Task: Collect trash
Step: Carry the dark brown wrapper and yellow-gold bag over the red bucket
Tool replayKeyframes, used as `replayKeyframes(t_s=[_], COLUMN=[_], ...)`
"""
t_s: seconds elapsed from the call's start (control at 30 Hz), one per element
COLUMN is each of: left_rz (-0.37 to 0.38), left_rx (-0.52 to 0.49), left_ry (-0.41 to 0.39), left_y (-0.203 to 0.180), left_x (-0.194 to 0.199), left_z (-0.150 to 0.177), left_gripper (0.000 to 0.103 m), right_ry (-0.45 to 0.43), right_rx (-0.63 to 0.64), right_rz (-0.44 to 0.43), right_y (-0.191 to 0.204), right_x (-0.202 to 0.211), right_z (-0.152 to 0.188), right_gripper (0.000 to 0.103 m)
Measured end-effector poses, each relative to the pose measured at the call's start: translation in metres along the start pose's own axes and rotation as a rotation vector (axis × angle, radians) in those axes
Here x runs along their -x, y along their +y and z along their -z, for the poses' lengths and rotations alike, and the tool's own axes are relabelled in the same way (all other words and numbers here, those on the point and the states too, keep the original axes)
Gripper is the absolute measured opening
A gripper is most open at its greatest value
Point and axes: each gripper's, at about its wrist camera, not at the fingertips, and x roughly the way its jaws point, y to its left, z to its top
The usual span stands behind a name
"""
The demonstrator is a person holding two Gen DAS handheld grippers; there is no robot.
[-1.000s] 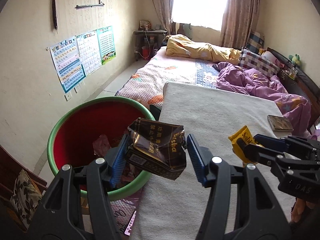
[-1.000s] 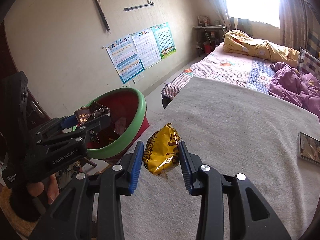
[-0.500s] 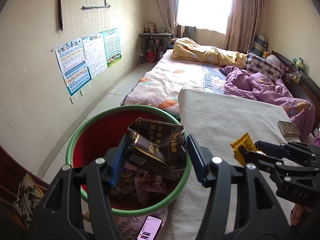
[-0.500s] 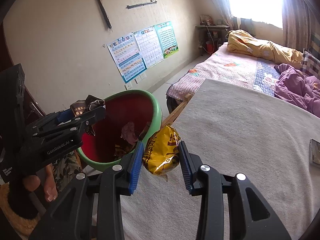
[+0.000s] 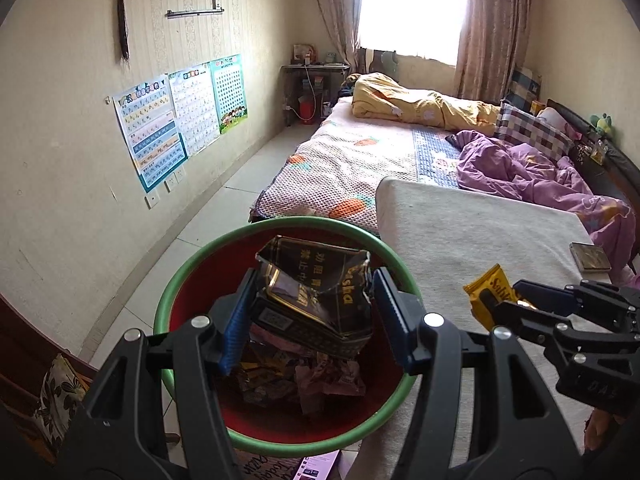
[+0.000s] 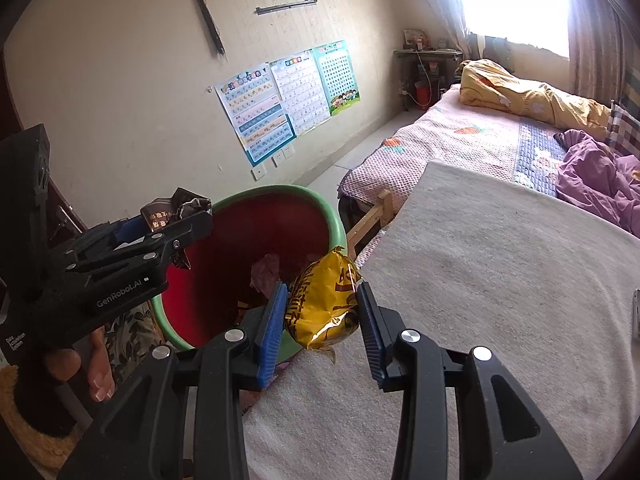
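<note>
My left gripper is shut on a crumpled black cigarette carton and holds it right above the red bin with a green rim, which holds several wrappers. My right gripper is shut on a yellow foil snack bag, held at the grey table's left edge beside the bin. The left gripper with the carton shows over the bin's near-left rim in the right wrist view. The right gripper and the bag's corner show at right in the left wrist view.
A grey cloth-covered table stands right of the bin, with a small flat box near its right edge. A bed with quilts lies beyond. A phone lies below the bin. Posters hang on the left wall.
Both grippers have moved left toward the bin. The carton went from beside the bin's right rim to over its middle. The yellow bag came to the table's edge.
</note>
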Motion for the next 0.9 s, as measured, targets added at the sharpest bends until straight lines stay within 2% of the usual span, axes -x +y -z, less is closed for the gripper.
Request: replayKeyframes(t_s=[0.43, 0.9], left_rz=[0.001, -0.011], left_rx=[-0.002, 0.012], left_ry=[0.02, 0.077], left_y=[0.009, 0.022], left_x=[-0.014, -0.04], left_z=[-0.001, 0.006], left_gripper=[0.055, 0.055], right_ry=[-0.002, -0.002], right_rx=[0.007, 0.013], right_rz=[-0.005, -0.008], right_y=[0.005, 0.014], right_x=[-0.012, -0.022], right_z=[-0.009, -0.017], right_gripper=[0.035, 0.036])
